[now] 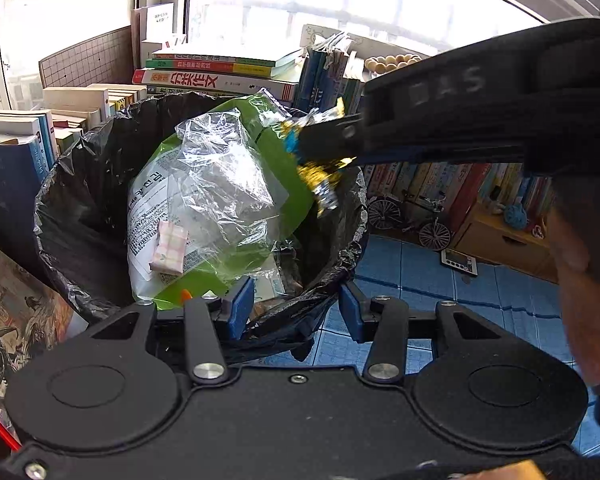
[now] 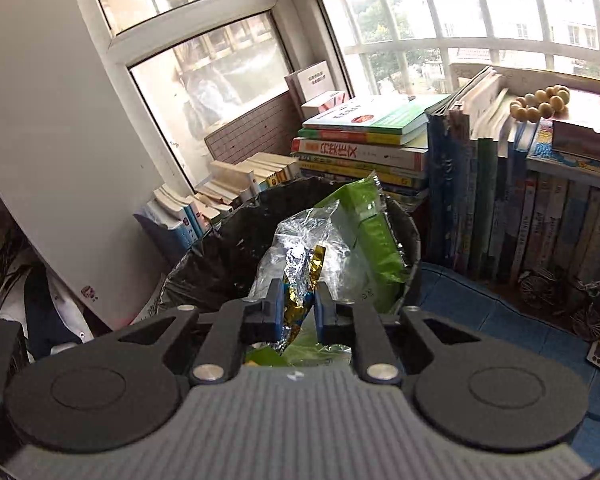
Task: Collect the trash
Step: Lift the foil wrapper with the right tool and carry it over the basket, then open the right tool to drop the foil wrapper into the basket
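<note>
A bin lined with a black bag [image 1: 80, 184] stands among books, stuffed with a green snack bag [image 1: 284, 168], crumpled clear plastic [image 1: 220, 176] and a small pink checked packet [image 1: 170, 250]. My left gripper [image 1: 296, 308] sits at the bin's near rim, its blue pads closed on the bunched black liner and rim. My right gripper [image 1: 304, 148] reaches in from the right above the bin, shut on a crumpled gold, silver and blue foil wrapper [image 1: 322, 184]. The right wrist view shows this wrapper [image 2: 300, 276] between that gripper's pads [image 2: 299, 308], over the bin [image 2: 220, 252].
Stacked and upright books [image 1: 216, 76] crowd the bin's far and left sides below the windows. A blue tiled surface [image 1: 440, 280] lies to the right with a model bicycle [image 1: 408, 216], a small device [image 1: 460, 262] and a wooden box [image 1: 508, 240]. A hand [image 1: 580, 300] holds the right gripper.
</note>
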Available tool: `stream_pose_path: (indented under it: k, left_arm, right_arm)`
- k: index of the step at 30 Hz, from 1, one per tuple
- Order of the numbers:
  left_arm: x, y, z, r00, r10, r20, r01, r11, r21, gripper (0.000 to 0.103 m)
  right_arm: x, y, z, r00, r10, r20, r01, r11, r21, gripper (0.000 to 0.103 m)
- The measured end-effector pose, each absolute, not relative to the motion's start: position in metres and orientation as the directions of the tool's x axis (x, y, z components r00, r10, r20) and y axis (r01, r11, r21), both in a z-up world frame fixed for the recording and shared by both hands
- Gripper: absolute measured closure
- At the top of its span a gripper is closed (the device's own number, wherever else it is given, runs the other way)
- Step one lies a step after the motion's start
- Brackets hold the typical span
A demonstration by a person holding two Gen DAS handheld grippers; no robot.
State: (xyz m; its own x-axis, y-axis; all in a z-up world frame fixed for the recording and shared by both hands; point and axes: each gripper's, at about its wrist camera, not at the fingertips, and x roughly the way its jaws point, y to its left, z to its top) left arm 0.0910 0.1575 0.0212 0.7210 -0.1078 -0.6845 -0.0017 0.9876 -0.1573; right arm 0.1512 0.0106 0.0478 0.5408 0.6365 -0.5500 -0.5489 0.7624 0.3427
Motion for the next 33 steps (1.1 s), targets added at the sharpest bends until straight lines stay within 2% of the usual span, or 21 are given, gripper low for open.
stream_pose_path:
  k: [1,2,3,6,15,26,31,33]
  left_arm:
    - [0.091,0.157,0.021,0.722,-0.110,-0.683,0.001,0.988,-0.157,0.059]
    - [0.091,0.157,0.022,0.724,-0.111,-0.681,0.003,0.987,-0.158,0.059]
    - [0.090,0.157,0.023,0.725,-0.113,-0.679,0.006,0.987,-0.159,0.059]
    - [0.089,0.158,0.026,0.733,-0.118,-0.670,0.013,0.987,-0.160,0.059]
    - [0.085,0.158,0.042,0.762,-0.115,-0.637,0.022,0.988,-0.152,0.059]
    - [0.079,0.165,0.050,0.771,-0.100,-0.629,-0.001,0.987,-0.159,0.049]
    - [0.074,0.169,0.051,0.773,-0.087,-0.628,-0.020,0.987,-0.162,0.046]
    - [0.073,0.170,0.051,0.773,-0.081,-0.629,-0.029,0.986,-0.163,0.042]
  right_arm:
    - [0.150,0.015,0.047,0.538,0.632,-0.558,-0.552,0.764,0.334,0.080]
    - [0.148,0.018,0.046,0.532,0.634,-0.561,-0.554,0.762,0.335,0.075]
    - [0.146,0.019,0.046,0.524,0.638,-0.564,-0.555,0.759,0.341,0.058]
    - [0.145,0.019,0.047,0.513,0.648,-0.563,-0.554,0.751,0.360,0.048]
    - [0.140,0.015,0.059,0.528,0.637,-0.562,-0.558,0.759,0.336,0.035]
    - [0.137,0.014,0.074,0.539,0.644,-0.544,-0.556,0.756,0.345,0.020]
    - [0.137,0.016,0.077,0.544,0.652,-0.528,-0.551,0.752,0.360,0.018]
    - [0.137,0.017,0.076,0.544,0.650,-0.530,-0.547,0.754,0.363,0.018]
